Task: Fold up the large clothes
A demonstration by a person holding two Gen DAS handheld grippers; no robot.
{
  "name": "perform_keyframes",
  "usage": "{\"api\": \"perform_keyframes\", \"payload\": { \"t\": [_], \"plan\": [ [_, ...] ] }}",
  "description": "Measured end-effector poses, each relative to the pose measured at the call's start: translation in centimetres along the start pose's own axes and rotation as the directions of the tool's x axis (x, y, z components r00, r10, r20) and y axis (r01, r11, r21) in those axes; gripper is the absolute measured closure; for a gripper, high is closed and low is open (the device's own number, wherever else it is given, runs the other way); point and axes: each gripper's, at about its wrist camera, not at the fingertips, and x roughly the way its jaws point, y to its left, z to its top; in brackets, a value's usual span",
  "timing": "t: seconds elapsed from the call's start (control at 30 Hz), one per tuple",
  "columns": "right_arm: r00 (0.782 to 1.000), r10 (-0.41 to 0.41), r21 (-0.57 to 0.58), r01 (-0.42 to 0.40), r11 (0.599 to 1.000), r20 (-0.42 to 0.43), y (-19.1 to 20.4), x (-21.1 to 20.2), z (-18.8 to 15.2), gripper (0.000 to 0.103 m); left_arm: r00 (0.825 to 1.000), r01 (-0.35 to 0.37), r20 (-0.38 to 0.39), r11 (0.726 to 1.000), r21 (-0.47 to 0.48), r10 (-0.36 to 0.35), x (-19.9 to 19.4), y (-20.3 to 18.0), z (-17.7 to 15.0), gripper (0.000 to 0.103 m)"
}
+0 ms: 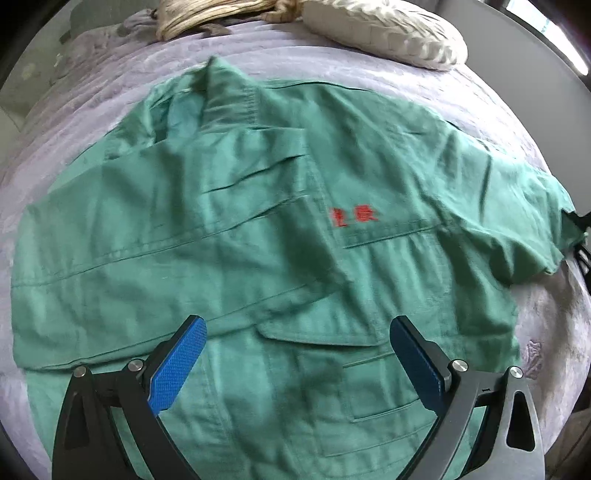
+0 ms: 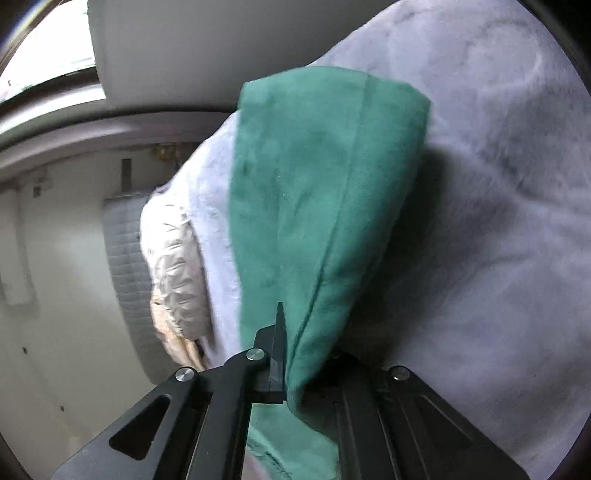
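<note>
Jacket point(image 1: 280, 229) spread on bed point(image 1: 480, 122), pillow point(image 1: 384, 29) behind it

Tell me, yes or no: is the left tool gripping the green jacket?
No: the left tool stands wide open above the green jacket, pinching nothing.

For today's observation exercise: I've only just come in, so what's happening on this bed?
A person with a handheld gripper in each hand is folding a green work jacket spread front-up on a lavender bedspread. The right gripper has its jaws shut on the end of the jacket's sleeve. The left gripper hangs over the jacket's lower front, jaws wide open and holding nothing. A cream pillow lies at the far end.
</note>
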Motion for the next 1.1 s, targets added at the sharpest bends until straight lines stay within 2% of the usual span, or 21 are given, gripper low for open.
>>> {"api": "perform_keyframes", "payload": {
  "t": [0.07, 0.17, 0.3, 0.37, 0.43, 0.53, 0.6, 0.63, 0.7, 0.77, 0.8, 0.87, 0.9, 0.93, 0.97, 1.0, 1.07, 1.1],
  "plan": [
    [1.0, 0.01, -0.093, -0.009, 0.996, 0.008, 2.3, -0.1, -0.9, 0.1, 1.0, -0.004, 0.0, 1.0, -0.02, 0.004, -0.1, 1.3, -0.1, 0.003],
    [0.999, 0.024, -0.256, -0.034, 0.966, -0.041, 6.7, 0.6, -3.5, 0.1, 1.0, -0.024, 0.019, 0.999, -0.04, 0.025, -0.7, 3.5, -0.4, 0.003],
    [0.989, 0.016, -0.48, -0.084, 0.873, -0.145, 12.8, 3.0, -10.2, 0.1, 0.998, -0.05, 0.033, 0.994, -0.099, 0.053, -1.3, 7.6, -1.1, 0.003],
    [0.976, -0.006, -0.584, -0.126, 0.802, -0.219, 15.5, 4.9, -15.1, 0.1, 0.997, -0.062, 0.038, 0.989, -0.132, 0.068, -1.7, 9.6, -1.7, 0.003],
    [0.961, -0.053, -0.697, -0.159, 0.7, -0.272, 17.8, 7.0, -21.0, 0.1, 0.994, -0.084, 0.049, 0.984, -0.158, 0.093, -2.3, 11.8, -2.1, 0.003],
    [0.931, -0.168, -0.84, -0.201, 0.504, -0.323, 19.1, 10.2, -31.0, 0.1, 0.988, -0.119, 0.07, 0.973, -0.195, 0.135, -3.1, 15.0, -2.8, 0.003],
    [0.904, -0.268, -0.889, -0.205, 0.41, -0.332, 18.1, 12.7, -36.6, 0.099, 0.985, -0.138, 0.075, 0.966, -0.219, 0.158, -3.5, 16.7, -3.2, 0.003],
    [0.88, -0.333, -0.903, -0.204, 0.377, -0.338, 16.8, 14.5, -39.5, 0.099, 0.982, -0.149, 0.075, 0.96, -0.237, 0.171, -3.8, 17.9, -3.7, 0.003],
    [0.833, -0.439, -0.919, -0.19, 0.346, -0.337, 14.2, 17.7, -43.1, 0.097, 0.982, -0.154, 0.065, 0.953, -0.261, 0.177, -3.7, 19.3, -4.4, 0.003],
    [0.792, -0.555, -0.951, -0.101, 0.293, -0.255, 11.0, 20.7, -45.1, 0.094, 0.983, -0.156, 0.046, 0.947, -0.282, 0.175, -3.6, 20.6, -5.0, 0.003],
    [0.775, -0.591, -0.957, -0.059, 0.284, -0.223, 9.8, 21.6, -45.3, 0.094, 0.984, -0.152, 0.044, 0.946, -0.286, 0.171, -3.6, 21.0, -5.3, 0.003],
    [0.788, -0.556, -0.928, -0.051, 0.369, -0.264, 9.1, 21.0, -44.4, 0.085, 0.984, -0.149, 0.049, 0.947, -0.284, 0.17, -3.9, 21.6, -5.8, 0.003],
    [0.782, -0.537, -0.897, -0.063, 0.437, -0.316, 9.2, 20.5, -43.7, 0.06, 0.984, -0.152, 0.051, 0.948, -0.279, 0.173, -4.0, 21.8, -6.0, 0.003],
    [0.785, -0.515, -0.872, -0.062, 0.485, -0.343, 9.1, 19.8, -43.0, 0.036, 0.983, -0.155, 0.051, 0.95, -0.273, 0.175, -4.1, 22.1, -6.2, 0.003],
    [0.805, -0.475, -0.844, -0.058, 0.533, -0.355, 9.0, 18.8, -42.2, 0.032, 0.984, -0.152, 0.053, 0.951, -0.271, 0.172, -4.2, 22.2, -6.3, 0.003],
    [0.838, -0.434, -0.82, -0.027, 0.572, -0.331, 9.2, 17.7, -41.2, 0.032, 0.984, -0.148, 0.056, 0.951, -0.271, 0.169, -4.3, 22.4, -6.5, 0.003],
    [0.866, -0.405, -0.793, 0.017, 0.609, -0.292, 9.3, 16.8, -39.6, 0.035, 0.984, -0.144, 0.057, 0.949, -0.281, 0.166, -4.4, 23.0, -6.5, 0.003],
    [0.883, -0.385, -0.776, 0.04, 0.629, -0.266, 9.6, 16.7, -38.8, 0.062, 0.985, -0.141, 0.058, 0.947, -0.289, 0.165, -4.5, 23.1, -6.5, 0.003]
  ]
}}
